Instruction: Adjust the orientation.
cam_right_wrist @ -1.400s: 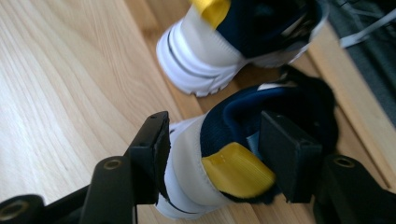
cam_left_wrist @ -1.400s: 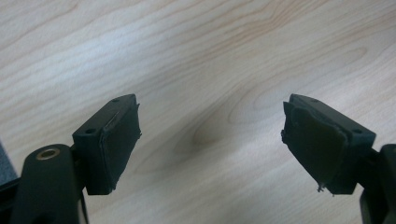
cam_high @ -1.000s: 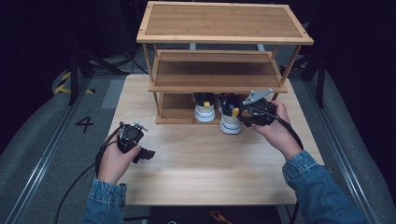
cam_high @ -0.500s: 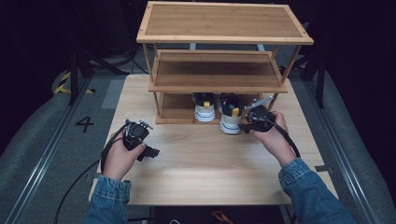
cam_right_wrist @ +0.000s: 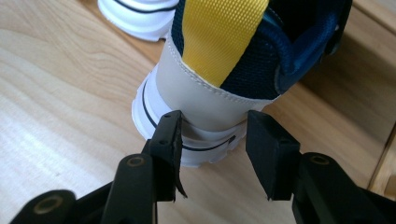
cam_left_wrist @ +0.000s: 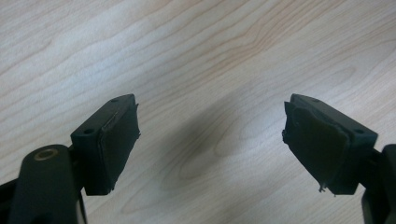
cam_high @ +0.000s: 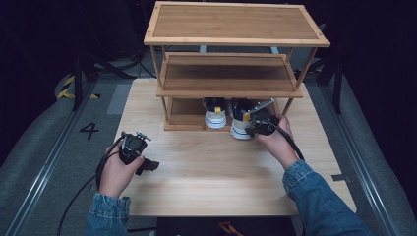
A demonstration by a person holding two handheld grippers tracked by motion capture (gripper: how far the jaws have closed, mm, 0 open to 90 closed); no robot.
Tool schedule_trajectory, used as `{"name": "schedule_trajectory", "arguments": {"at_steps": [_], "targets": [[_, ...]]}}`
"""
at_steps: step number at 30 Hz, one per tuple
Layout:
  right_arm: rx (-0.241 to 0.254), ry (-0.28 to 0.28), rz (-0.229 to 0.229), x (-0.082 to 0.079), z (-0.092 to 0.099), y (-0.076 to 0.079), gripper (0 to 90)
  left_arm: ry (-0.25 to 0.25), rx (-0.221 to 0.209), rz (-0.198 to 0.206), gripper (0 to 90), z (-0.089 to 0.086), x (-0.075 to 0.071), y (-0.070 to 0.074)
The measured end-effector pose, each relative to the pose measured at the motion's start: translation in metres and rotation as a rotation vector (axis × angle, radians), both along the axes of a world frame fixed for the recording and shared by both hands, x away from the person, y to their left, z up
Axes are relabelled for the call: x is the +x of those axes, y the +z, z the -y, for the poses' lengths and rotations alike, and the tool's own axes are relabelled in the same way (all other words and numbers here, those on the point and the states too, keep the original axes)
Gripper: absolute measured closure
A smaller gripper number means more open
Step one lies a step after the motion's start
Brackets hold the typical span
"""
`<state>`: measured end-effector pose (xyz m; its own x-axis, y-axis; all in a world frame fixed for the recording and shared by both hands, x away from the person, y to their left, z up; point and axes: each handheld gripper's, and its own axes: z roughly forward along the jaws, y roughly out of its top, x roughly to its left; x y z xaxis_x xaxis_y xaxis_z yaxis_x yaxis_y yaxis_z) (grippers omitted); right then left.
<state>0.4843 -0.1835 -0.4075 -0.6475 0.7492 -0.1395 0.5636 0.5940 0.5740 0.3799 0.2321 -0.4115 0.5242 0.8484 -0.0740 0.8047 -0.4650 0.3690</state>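
At the front edge of the bamboo shoe rack [cam_high: 231, 88], I bring my right gripper [cam_right_wrist: 212, 140] down to the heel of the right-hand sneaker [cam_right_wrist: 219, 70], lower and closer to the tabletop than a second ago. Its jaws have just been narrowing, and now they bracket the white heel, one pad touching the sole's side, the other a little apart; not yet a grip, as I read it. The shoe sits half under the lowest shelf, heel poking out over the wooden table [cam_high: 206, 182], beside its mate [cam_high: 215, 115], which stands just to the left. That suggests the pull-out is about to begin. Clearance is tight: the middle shelf hangs low overhead, a rack post stands close on the right, and the other sneaker crowds the left. Open table lies toward me. My left gripper [cam_left_wrist: 210, 135], jaws wide apart and empty, hovers over bare wood well clear of the rack.
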Motion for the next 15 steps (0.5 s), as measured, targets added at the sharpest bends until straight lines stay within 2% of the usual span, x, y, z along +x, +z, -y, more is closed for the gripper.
{"name": "schedule_trajectory", "arguments": {"at_steps": [8, 11, 13, 15], "targets": [[-0.023, 0.009, 0.022, 0.016, -0.006, -0.004, 56.8, 0.032, 0.002, -0.008, 18.5, -0.01, -0.009, -0.002], [-0.014, 0.004, 0.022, 0.021, -0.008, -0.005, 56.8, 0.046, 0.0, -0.009, 18.5, -0.012, -0.011, -0.003], [-0.006, 0.002, 0.031, 0.023, -0.009, -0.006, 56.8, 0.044, -0.001, -0.011, 18.5, -0.013, -0.012, -0.003], [-0.002, -0.001, 0.062, 0.024, -0.009, -0.009, 56.8, 0.042, -0.001, -0.009, 18.5, -0.014, -0.012, -0.004]]}}
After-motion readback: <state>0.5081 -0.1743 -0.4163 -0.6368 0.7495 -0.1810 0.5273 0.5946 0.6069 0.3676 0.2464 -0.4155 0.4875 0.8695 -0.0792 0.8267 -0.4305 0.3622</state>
